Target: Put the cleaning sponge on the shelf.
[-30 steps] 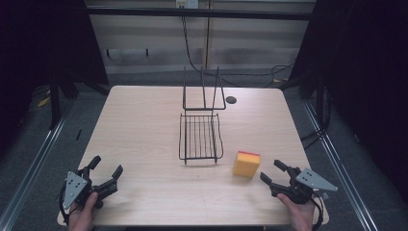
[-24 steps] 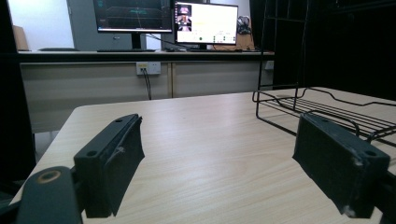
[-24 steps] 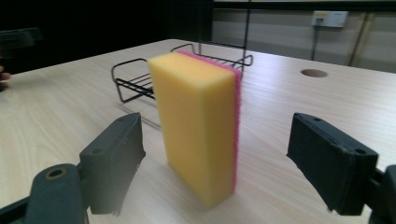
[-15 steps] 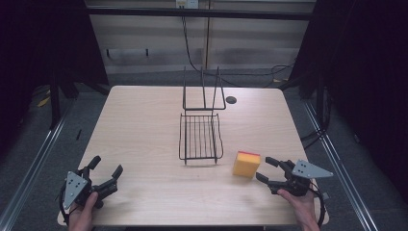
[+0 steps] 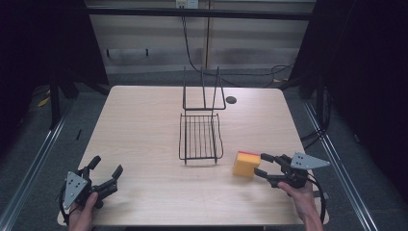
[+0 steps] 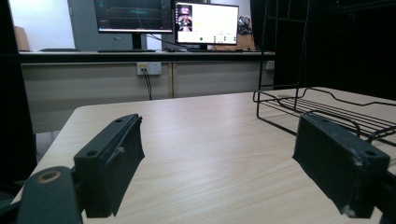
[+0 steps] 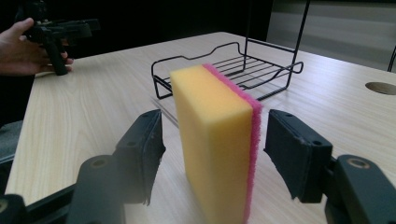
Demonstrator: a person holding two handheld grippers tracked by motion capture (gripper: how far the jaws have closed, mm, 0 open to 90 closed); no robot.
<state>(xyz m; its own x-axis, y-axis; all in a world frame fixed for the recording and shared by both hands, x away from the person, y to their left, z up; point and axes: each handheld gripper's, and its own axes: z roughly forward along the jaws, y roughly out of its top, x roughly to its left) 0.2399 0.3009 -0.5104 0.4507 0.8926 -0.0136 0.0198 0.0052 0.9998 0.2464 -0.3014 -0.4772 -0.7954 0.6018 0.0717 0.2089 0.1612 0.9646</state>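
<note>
A yellow sponge (image 5: pixel 246 163) with a pink scouring face stands on edge on the wooden table (image 5: pixel 139 125), near the front right. My right gripper (image 5: pixel 261 165) has reached it from the right. In the right gripper view the sponge (image 7: pixel 215 140) stands between the two jaws of the right gripper (image 7: pixel 215 121), with a gap on each side. These jaws have just been closing and do not press on the sponge. My left gripper (image 5: pixel 108 163) rests at the front left corner, open and holding nothing, and its jaws stand wide apart in the left gripper view (image 6: pixel 219 126).
A black wire rack (image 5: pixel 201 137) with an upright back frame stands mid-table, just left of and behind the sponge; it also shows as the rack (image 7: pixel 224 60) and the rack (image 6: pixel 322 107). A round cable hole (image 5: pixel 231 100) lies behind it. Dark floor surrounds the table.
My right gripper has moved left up to the sponge, and its jaws have narrowed around it. The left gripper and the sponge have stayed put.
</note>
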